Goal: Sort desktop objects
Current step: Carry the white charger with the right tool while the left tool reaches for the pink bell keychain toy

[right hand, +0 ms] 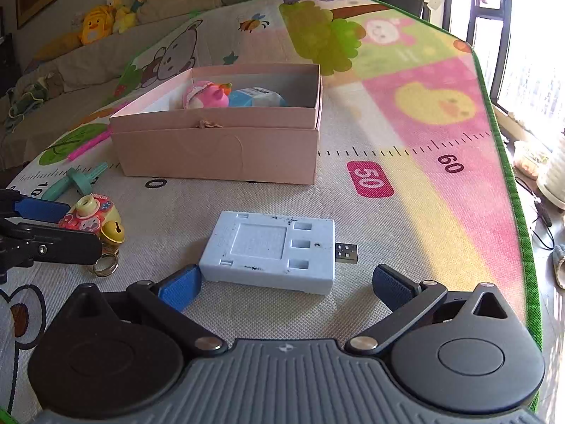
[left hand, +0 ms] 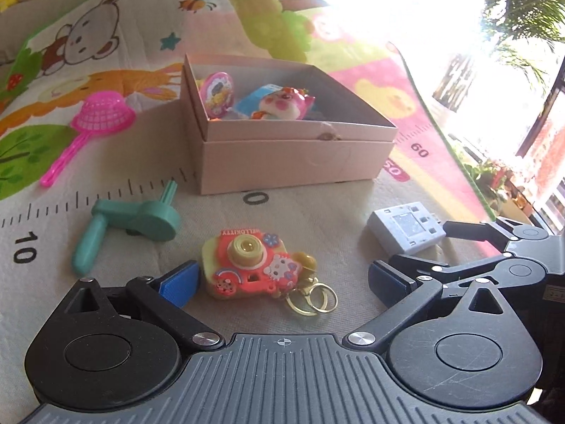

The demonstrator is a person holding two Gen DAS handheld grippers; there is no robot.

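Two grippers: left gripper (left hand: 280, 281) and right gripper (right hand: 286, 284), both spread wide, holding nothing.
Left target: toy camera (left hand: 249, 265) between the fingers, on the mat (right hand: 406, 219).
Right target: USB charger (right hand: 272, 251) just ahead, left finger beside its near-left corner.
Risk: key rings (left hand: 312, 300) may snag; charger could skid sideways under one-sided contact.
Box (left hand: 293, 157): far, open, holding plush toy (left hand: 286, 104) and small packets.

Strong daylight floods in from the window (left hand: 406, 10) at the far right, blowing out that corner to white glare in the left wrist view. Both pictures are sharp near the middle, with fisheye bending the play mat (right hand: 441, 183) edges; the box (right hand: 219, 152) casts a soft shadow leftward.
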